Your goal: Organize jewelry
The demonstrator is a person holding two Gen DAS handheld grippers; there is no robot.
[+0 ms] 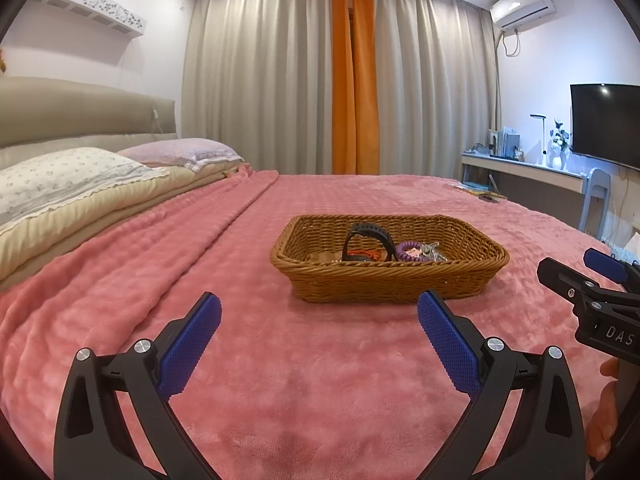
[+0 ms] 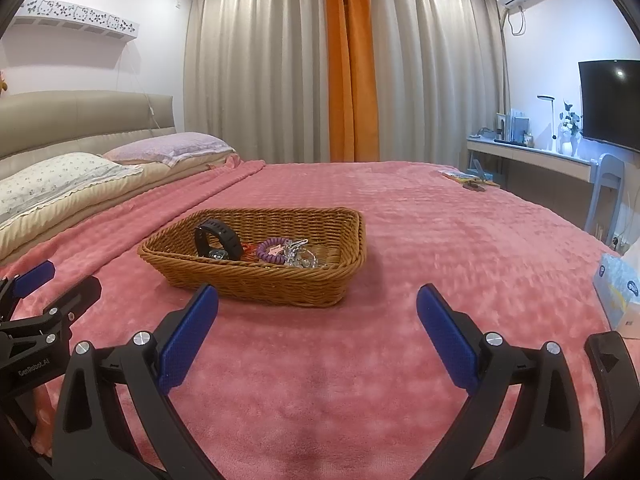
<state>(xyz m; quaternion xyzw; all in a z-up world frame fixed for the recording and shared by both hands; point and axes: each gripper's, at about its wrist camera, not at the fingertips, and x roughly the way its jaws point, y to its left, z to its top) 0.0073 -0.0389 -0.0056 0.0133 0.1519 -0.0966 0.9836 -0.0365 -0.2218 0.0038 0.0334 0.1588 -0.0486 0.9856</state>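
Observation:
A brown wicker basket point(image 1: 384, 286) point(image 2: 276, 286) sits on the pink blanket in the middle of the bed. Inside lie a black watch point(image 1: 366, 236) point(image 2: 218, 236), a purple coil bracelet point(image 1: 409, 251) point(image 2: 271, 251), something orange point(image 1: 370, 255) point(image 2: 249, 249) and silvery pieces point(image 1: 434, 249) point(image 2: 300, 256). My left gripper point(image 1: 320, 320) hovers open over the blanket just short of the basket's near wall, nothing between its fingers. My right gripper point(image 2: 318, 318) is open too, near the basket's right front corner. Each gripper shows at the edge of the other's view.
Pillows point(image 1: 72, 180) and a beige headboard point(image 1: 80, 108) lie at the left. Small items point(image 2: 470, 180) rest at the bed's far right corner. A tissue pack point(image 2: 618, 280) sits at the right edge. Beyond stand a desk point(image 1: 524, 168), chair and TV.

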